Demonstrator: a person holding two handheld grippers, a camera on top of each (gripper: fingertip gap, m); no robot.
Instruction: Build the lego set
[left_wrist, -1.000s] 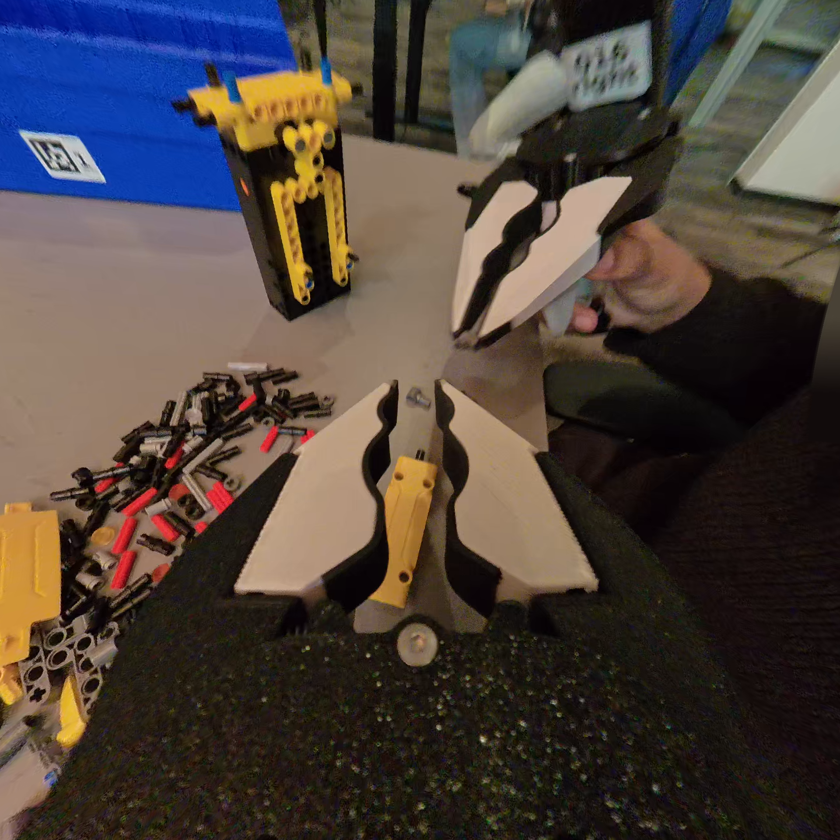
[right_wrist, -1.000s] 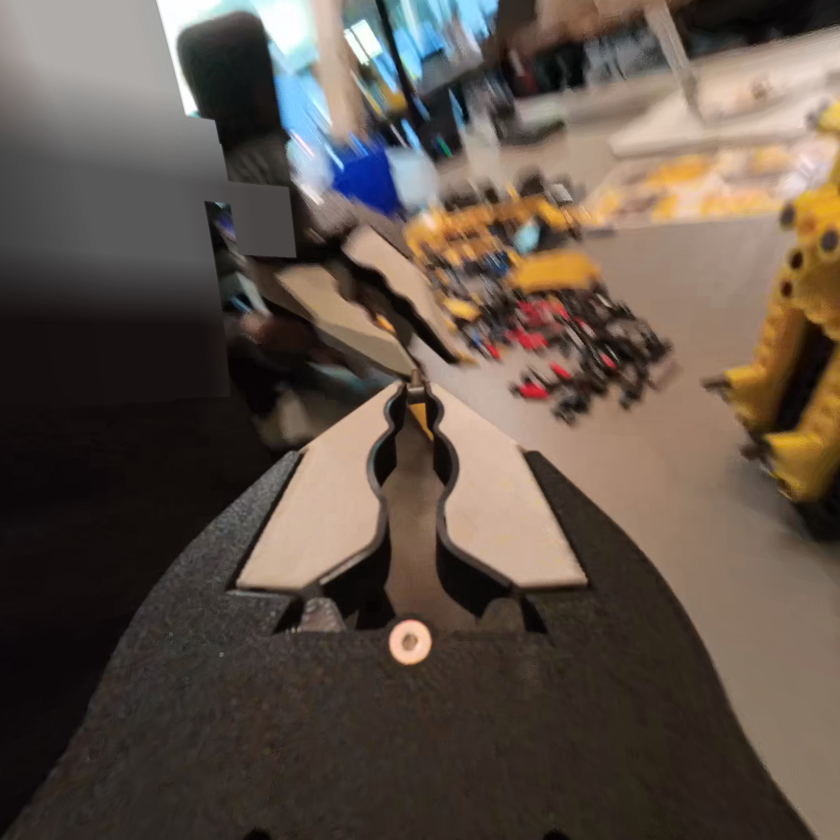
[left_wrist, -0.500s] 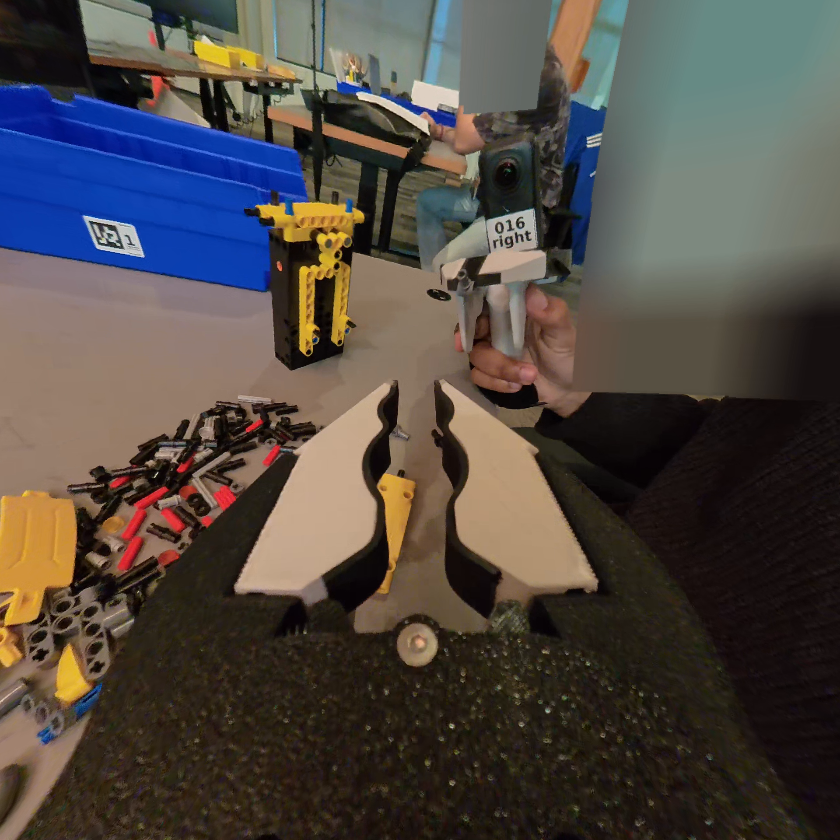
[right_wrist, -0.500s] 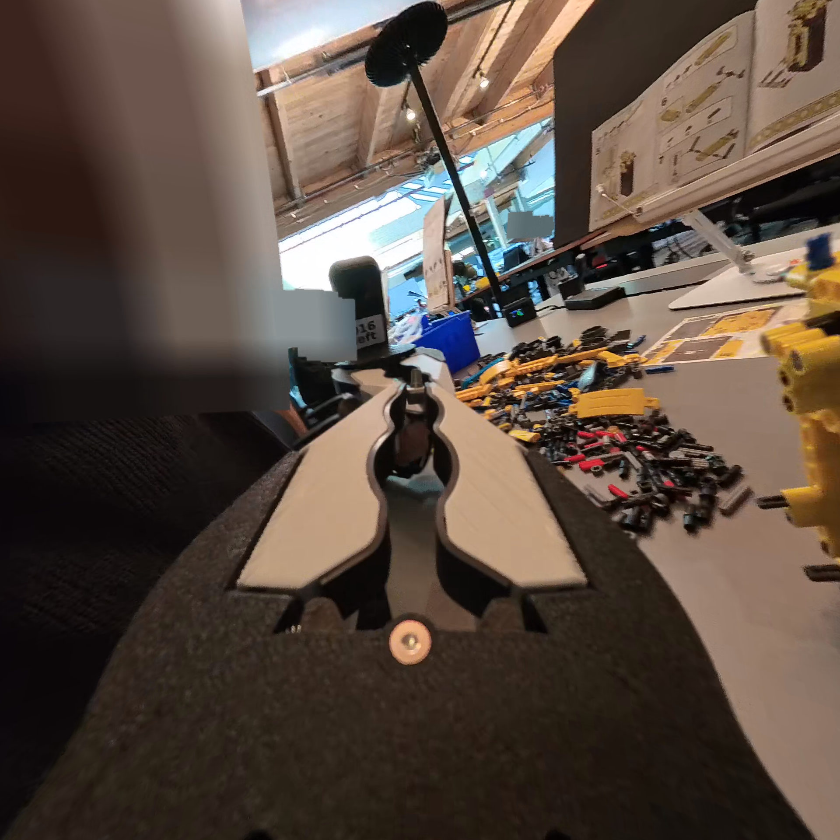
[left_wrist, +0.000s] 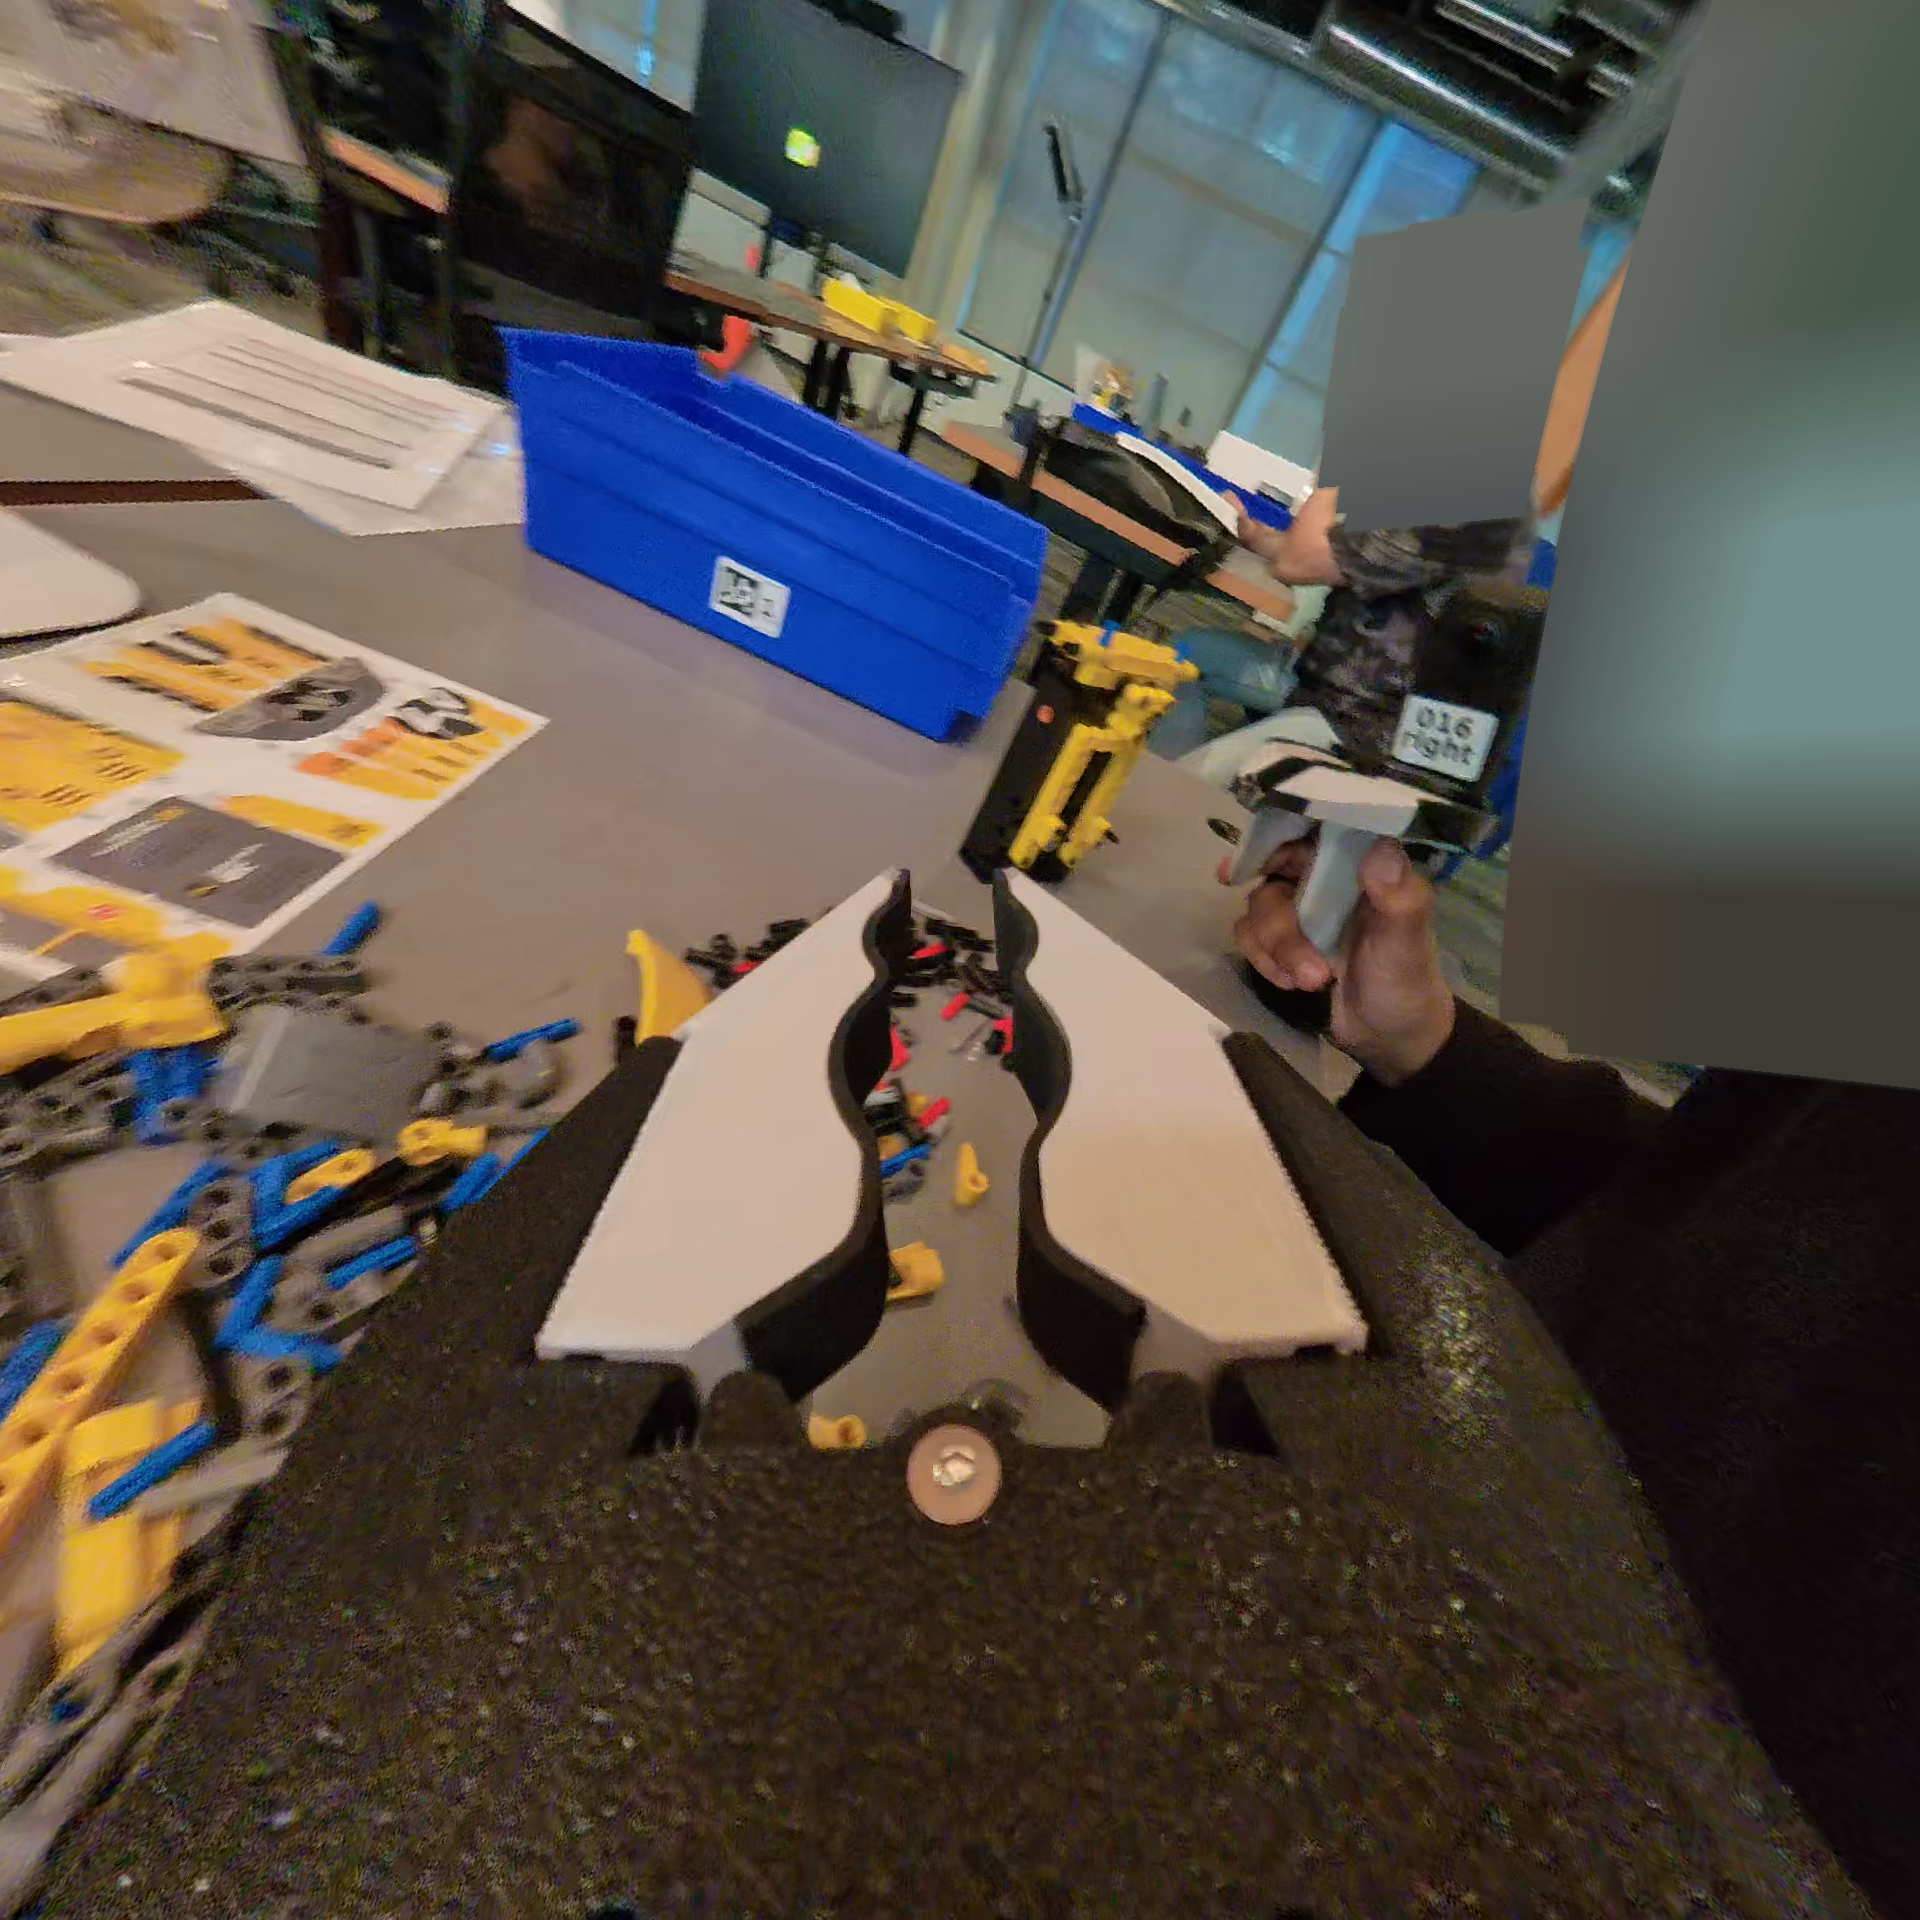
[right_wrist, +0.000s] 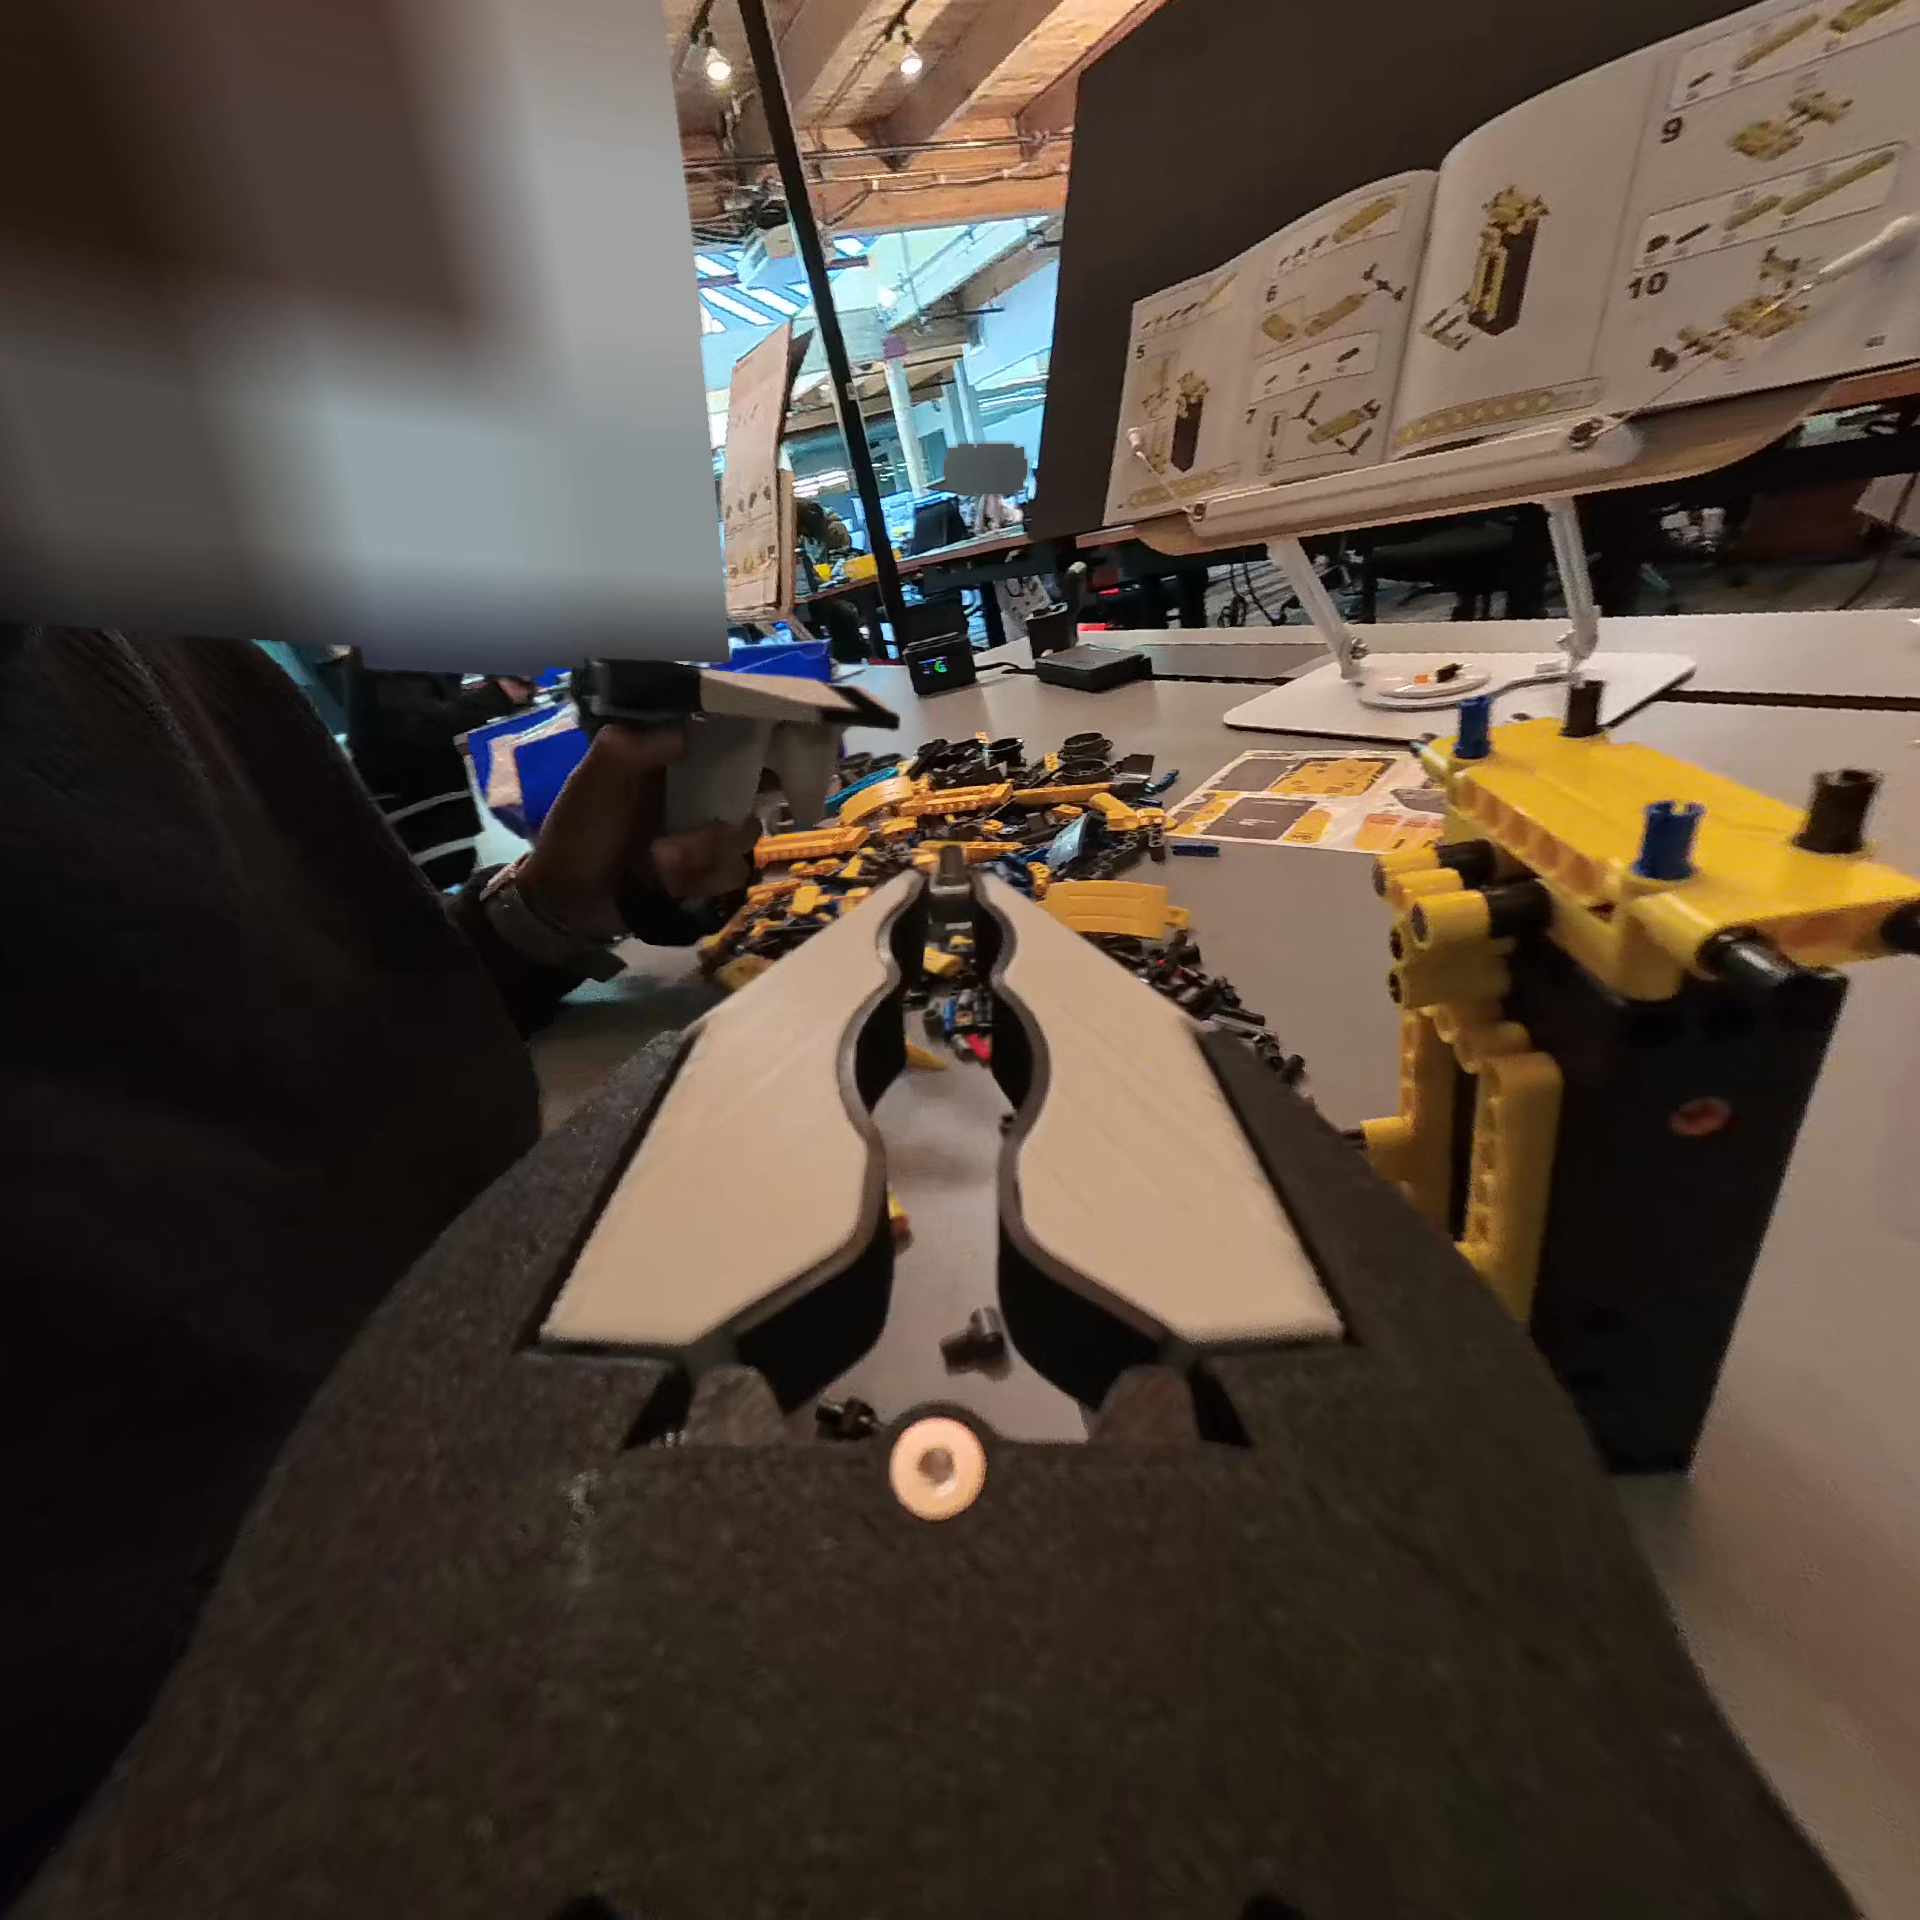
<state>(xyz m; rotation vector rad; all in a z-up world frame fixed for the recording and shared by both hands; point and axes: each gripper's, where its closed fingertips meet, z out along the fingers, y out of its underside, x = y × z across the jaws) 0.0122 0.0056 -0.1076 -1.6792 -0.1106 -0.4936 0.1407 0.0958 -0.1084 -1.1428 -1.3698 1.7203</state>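
My left gripper (left_wrist: 951, 899) is open and empty, held above the grey table (left_wrist: 644, 769). Small black and red pins (left_wrist: 961, 971) and loose yellow pieces (left_wrist: 914, 1270) lie under its fingers. My right gripper (right_wrist: 948, 883) is shut on a small dark grey piece (right_wrist: 948, 896) pinched at its tips, above the table and left of a yellow-and-black block model (right_wrist: 1558, 1039). The model also shows in the left wrist view (left_wrist: 1081, 769), standing upright. A hand holds the right gripper (left_wrist: 1340, 800) at the table's right edge. The left gripper (right_wrist: 748, 698) shows far left in the right wrist view.
A heap of yellow, blue and grey parts (left_wrist: 208, 1164) lies at the left; it also shows in the right wrist view (right_wrist: 987, 810). A blue bin (left_wrist: 779, 540) stands behind. A sticker sheet (left_wrist: 208, 748) lies flat. An open instruction booklet on a stand (right_wrist: 1507, 312) stands at the back. The left gripper's tips are roughly 15 centimetres from the right gripper's.
My left gripper swung left over the parts heap, still open; the yellow beam seen between its fingers is out of view. My right gripper levelled out beside the model, still pinching the small piece.
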